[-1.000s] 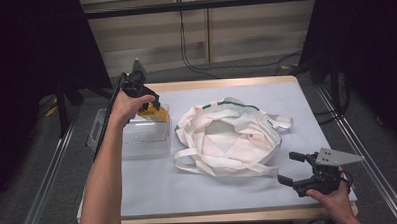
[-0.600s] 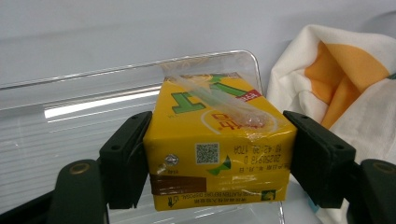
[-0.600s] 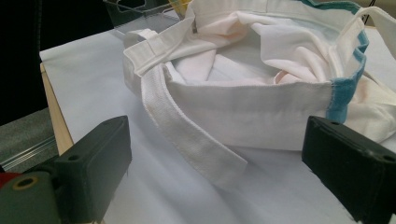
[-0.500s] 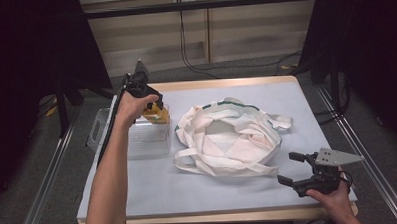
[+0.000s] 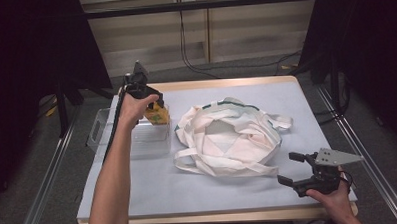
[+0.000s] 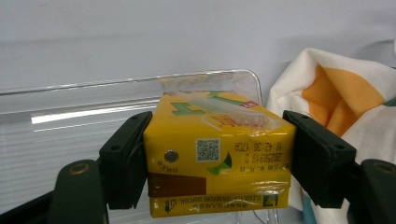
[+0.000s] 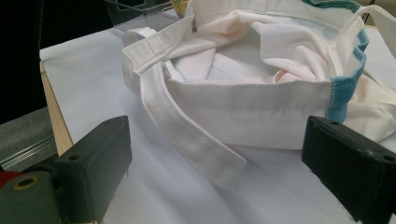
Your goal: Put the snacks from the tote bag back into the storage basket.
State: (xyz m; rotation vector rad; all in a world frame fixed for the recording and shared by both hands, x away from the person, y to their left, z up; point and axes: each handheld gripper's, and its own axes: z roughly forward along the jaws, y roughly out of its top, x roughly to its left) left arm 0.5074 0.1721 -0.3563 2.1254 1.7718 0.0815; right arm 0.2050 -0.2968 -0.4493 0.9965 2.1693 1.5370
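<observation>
Two black jaws of the left gripper press flat against the short sides of a yellow drink carton, one pad on each side, so the carton is pinched squarely between them with its printed face and its taped straw toward the camera. Holding it across the narrow width likely gives the pads parallel faces to bear on and keeps the box from twisting. In the high view the left gripper holds the carton at the far right corner of a clear plastic bin on the left part of the table; whether the carton's base touches the bin I cannot tell. Just right of the bin lies a white tote bag with teal trim, its mouth slumped open and facing up, its straps spilling toward the near edge. That open mouth close beside the bin suggests the bag is the carton's destination, a short carry to the right.

The right gripper rests near the table's near right corner, jaws spread wide with nothing between them. Through its own camera the bag's rim and a loose strap lie just beyond the jaws, so it seems posted there to take the rim and hold the mouth open.
</observation>
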